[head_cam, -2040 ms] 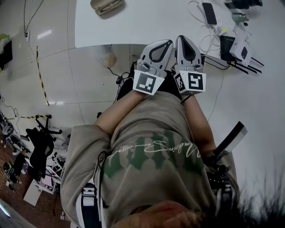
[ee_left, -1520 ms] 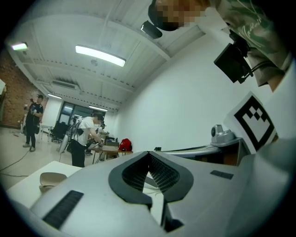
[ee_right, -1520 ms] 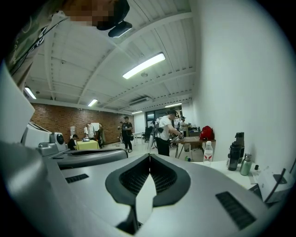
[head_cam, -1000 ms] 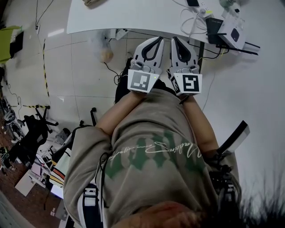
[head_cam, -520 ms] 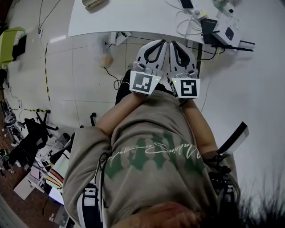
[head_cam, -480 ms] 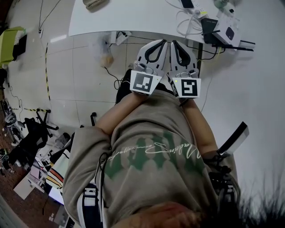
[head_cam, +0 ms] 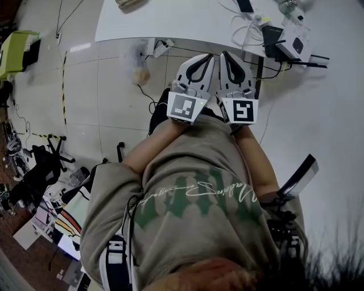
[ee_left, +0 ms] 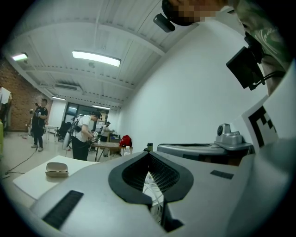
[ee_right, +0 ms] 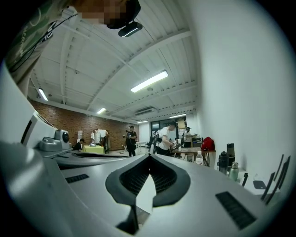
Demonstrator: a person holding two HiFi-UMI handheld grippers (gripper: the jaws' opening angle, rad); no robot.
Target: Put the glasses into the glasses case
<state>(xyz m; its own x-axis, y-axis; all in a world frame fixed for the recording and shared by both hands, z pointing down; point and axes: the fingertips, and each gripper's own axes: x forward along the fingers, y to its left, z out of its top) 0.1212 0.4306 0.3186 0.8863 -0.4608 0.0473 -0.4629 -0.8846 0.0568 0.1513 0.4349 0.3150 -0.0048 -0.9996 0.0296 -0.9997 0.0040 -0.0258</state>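
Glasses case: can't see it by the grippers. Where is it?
The glasses case lies at the head view's top edge, left of centre, on the white table.

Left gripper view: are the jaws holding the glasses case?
No, the left gripper is shut on nothing; the glasses case lies apart on the white table.

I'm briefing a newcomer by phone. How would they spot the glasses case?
Find the long white table. At the end opposite the white cables lies a rounded beige case, low and pebble-shaped. It lies alone, unlike the cluttered cable end.
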